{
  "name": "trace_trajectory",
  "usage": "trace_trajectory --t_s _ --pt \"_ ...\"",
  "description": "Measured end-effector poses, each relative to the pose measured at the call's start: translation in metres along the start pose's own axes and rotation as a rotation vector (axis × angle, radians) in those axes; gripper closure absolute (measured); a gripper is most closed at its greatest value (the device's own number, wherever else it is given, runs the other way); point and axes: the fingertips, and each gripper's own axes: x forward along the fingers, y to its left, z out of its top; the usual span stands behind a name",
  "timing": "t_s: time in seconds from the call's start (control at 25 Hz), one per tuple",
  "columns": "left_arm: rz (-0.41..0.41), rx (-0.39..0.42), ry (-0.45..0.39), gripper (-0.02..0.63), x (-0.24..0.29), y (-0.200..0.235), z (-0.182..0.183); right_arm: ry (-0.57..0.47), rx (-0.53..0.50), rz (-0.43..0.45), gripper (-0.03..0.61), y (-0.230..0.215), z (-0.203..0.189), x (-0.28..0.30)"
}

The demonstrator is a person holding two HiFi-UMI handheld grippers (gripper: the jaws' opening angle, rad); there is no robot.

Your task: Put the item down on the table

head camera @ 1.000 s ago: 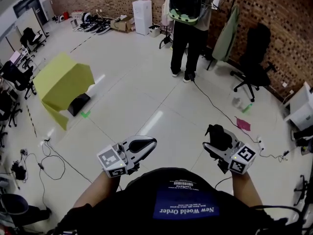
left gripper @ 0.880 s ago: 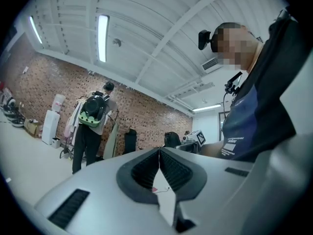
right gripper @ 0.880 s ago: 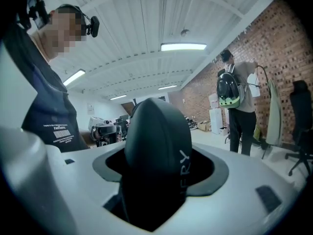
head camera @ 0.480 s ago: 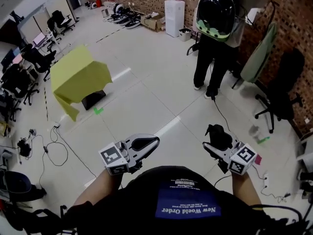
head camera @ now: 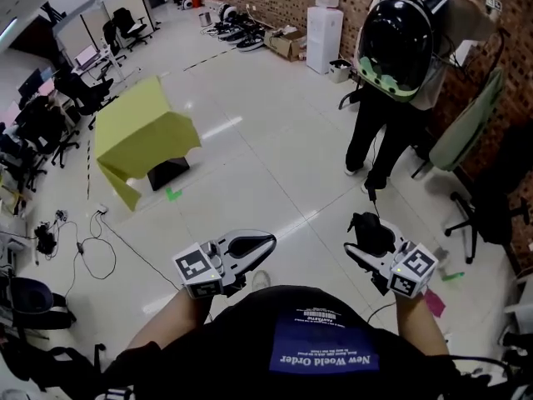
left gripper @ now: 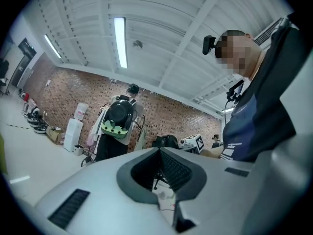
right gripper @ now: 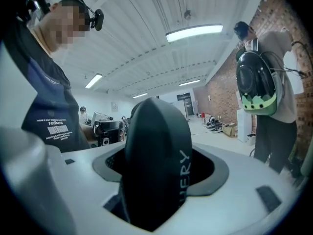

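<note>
So the view has swung round over the last second. The yellow table (head camera: 141, 136) has slid in from the far left toward the middle, and the person with a backpack (head camera: 398, 65) has drifted off to the far right. Both tools have stayed put in front of the chest the whole time.

The right gripper (head camera: 365, 238) is still clamped on the black item (head camera: 375, 226), a rounded dark thing that fills the gap between its jaws. The left gripper (head camera: 254, 246) has its jaws pressed together with nothing in them.

My read is that this is just lining up on the table. The set-down hasn't started, and the table is still well apart from the item.

There's plenty of bare floor between here and there. The cables (head camera: 83, 248) trail along the near left, just this side of the table, so I'd watch those. The chair (head camera: 491, 215) on the right is out of the way.
</note>
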Motion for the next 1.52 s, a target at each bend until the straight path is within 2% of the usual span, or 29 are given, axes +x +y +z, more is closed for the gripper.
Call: trace_trajectory --t_s 0.16,0.32,0.56,0.68,0.96,1.16,1.32,1.52 --pt "-0.023 -0.003 -0.010 0.608 0.013 0.067 0.003 0.012 -0.010 -0.019 0.262 -0.050 0.008 0.045" --pt "-0.059 0.023 -0.015 0.609 0.026 0.157 0.024 0.001 -0.022 -0.060 0.262 -0.111 0.036 0.108" --pt "-0.113 0.037 0.010 0.609 0.016 0.272 0.067 -0.018 0.003 -0.099 0.262 -0.163 0.078 0.211" --pt "-0.105 0.039 0.006 0.609 0.007 0.320 0.080 -0.022 0.008 -0.093 0.262 -0.183 0.091 0.259" --pt "-0.019 0.016 -0.001 0.609 -0.005 0.408 0.101 0.011 0.017 -0.011 0.262 -0.236 0.107 0.356" --pt "0.071 0.043 0.005 0.609 -0.007 0.470 0.110 0.012 0.007 0.115 0.262 -0.273 0.114 0.439" --pt "0.135 0.022 -0.001 0.609 0.000 0.539 0.107 0.015 0.019 0.174 0.262 -0.311 0.105 0.498" --pt "0.123 -0.009 -0.014 0.609 0.021 0.603 0.119 0.032 0.077 0.200 0.262 -0.336 0.097 0.537"
